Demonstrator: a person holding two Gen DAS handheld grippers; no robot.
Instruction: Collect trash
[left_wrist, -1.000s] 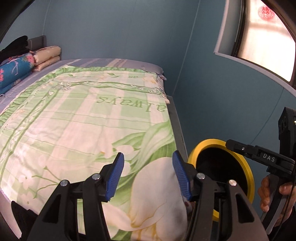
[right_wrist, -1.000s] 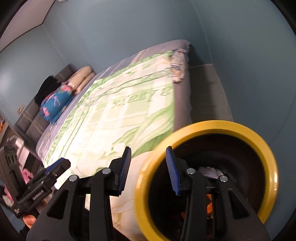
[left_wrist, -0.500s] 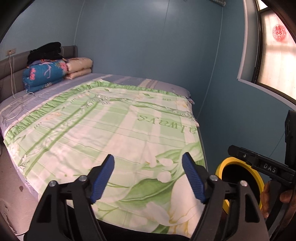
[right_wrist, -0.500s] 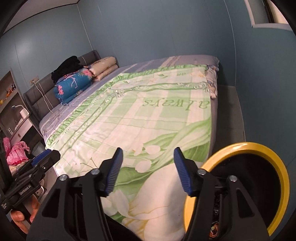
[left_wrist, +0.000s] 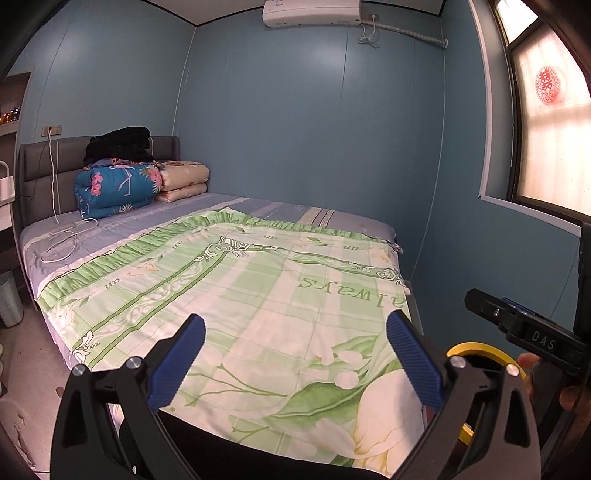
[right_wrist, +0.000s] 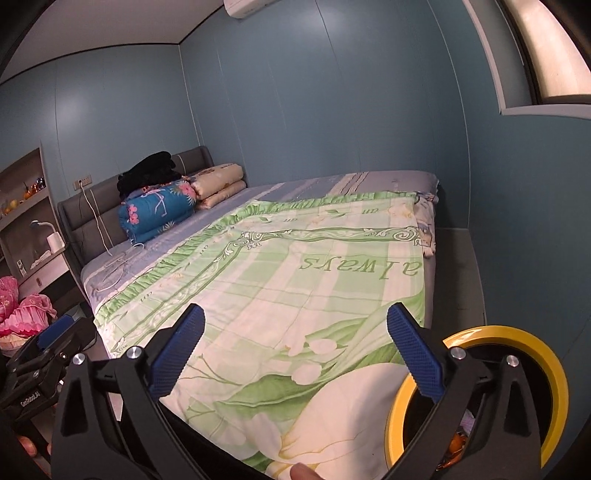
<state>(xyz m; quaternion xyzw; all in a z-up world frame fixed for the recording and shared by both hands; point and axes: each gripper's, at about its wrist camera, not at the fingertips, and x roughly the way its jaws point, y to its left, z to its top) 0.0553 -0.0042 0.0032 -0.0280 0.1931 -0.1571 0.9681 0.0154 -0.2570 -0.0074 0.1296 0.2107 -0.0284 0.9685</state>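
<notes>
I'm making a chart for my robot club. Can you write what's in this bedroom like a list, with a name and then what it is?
room: bedroom with blue walls
bed cover: green and white blanket spread flat, the word "always" printed on it
by the headboard: folded blue flowered quilt, beige quilt beside it, black clothes on top
trash bin: yellow-rimmed bin on the floor at the bed's corner, some trash inside
left gripper: open, jaws just opened, nothing between them
right gripper: open, jaws just opened, nothing between them
</notes>
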